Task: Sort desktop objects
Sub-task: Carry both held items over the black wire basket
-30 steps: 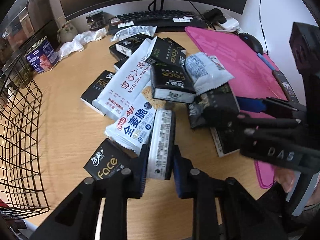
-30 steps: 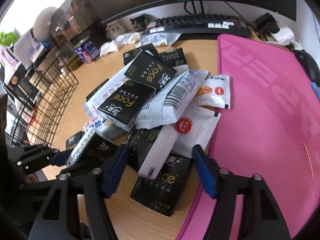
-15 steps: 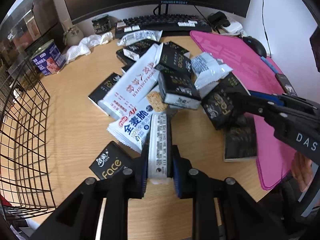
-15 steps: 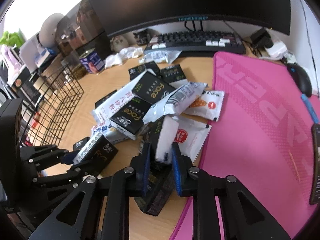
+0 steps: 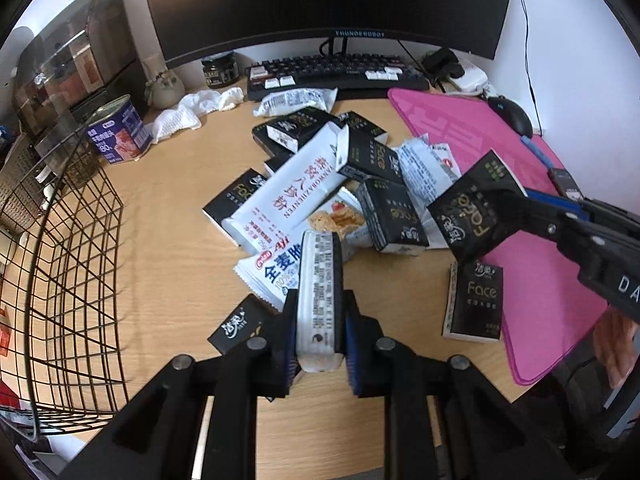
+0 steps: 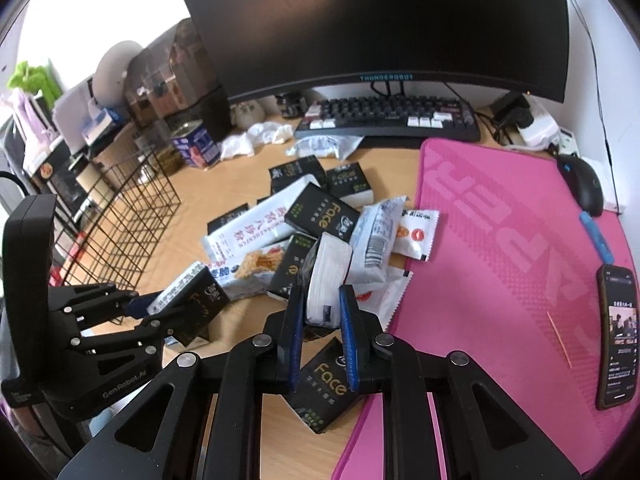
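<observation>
A heap of black "Face" tissue packs and white snack packets lies on the wooden desk. My left gripper is shut on one black tissue pack, held edge-on with its white barcode side up, above the desk. The right wrist view shows that left gripper low on the left with its pack. My right gripper is shut on another black tissue pack, lifted above the heap. From the left wrist view, this second pack hangs at the right.
A black wire basket stands at the left desk edge. A pink mat covers the right side, with a phone and a mouse on it. Keyboard, monitor, a blue can and crumpled tissue sit behind.
The right gripper closed on a black tissue pack and lifted it off the heap. The left gripper, holding its pack throughout, rose a little.
</observation>
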### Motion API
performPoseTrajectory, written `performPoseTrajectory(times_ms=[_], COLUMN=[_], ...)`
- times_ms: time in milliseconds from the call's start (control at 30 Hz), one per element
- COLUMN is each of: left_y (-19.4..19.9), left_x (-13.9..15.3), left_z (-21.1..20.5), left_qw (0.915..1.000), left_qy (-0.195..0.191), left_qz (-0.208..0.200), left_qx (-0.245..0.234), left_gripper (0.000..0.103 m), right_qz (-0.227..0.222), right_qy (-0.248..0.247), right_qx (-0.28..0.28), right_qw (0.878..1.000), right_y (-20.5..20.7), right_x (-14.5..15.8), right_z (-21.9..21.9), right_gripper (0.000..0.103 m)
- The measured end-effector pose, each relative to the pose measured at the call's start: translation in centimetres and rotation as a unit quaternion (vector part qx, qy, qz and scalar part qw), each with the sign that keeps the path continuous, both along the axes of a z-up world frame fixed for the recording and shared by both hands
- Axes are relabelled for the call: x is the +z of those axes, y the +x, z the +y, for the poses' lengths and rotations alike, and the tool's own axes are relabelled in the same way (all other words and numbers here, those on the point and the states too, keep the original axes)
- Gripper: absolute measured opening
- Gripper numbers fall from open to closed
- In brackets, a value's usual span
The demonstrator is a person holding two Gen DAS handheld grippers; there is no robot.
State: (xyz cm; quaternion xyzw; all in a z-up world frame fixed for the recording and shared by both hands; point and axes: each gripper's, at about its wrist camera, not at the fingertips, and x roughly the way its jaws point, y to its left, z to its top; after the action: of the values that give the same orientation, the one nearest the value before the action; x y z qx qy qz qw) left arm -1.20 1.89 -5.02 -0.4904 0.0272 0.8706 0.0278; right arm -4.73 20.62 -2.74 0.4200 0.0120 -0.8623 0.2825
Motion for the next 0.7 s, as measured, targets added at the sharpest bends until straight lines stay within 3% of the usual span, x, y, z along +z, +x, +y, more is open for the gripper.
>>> performPoseTrajectory(times_ms=[167,367,533,700], left_y=[0.3,1.7,3.7,6.3], left_x=[2.0,6.8,10.9,12.0], left_z=[-0.8,-3.0,-8.6,-15.7], left_qw=[0.9997,0.9965,0.9888,0.9762], left_qy=[-0.004,-0.004,0.005,-0.015], left_qz=[0.024,0.08,0.12,0.128], left_qx=[0.007,0.026,0.088,0.174], left_gripper=[0.02,0.02,0.02,0.02], right_qz=[0.014,0.04,0.064,0.075], right_qy=[0.0,-0.013,-0.031,-0.045], right_qx=[0.004,0.045,0.117,0.201], right_qw=[1.0,0.998,0.991,0.976], right_y=[0.4,1.0,2.3,4.2], right_x=[1.1,3.9,7.1,9.0], right_z=[-0.3,-3.1,-9.1,-17.5], right_gripper=[0.017,0.017,0.018,0.018])
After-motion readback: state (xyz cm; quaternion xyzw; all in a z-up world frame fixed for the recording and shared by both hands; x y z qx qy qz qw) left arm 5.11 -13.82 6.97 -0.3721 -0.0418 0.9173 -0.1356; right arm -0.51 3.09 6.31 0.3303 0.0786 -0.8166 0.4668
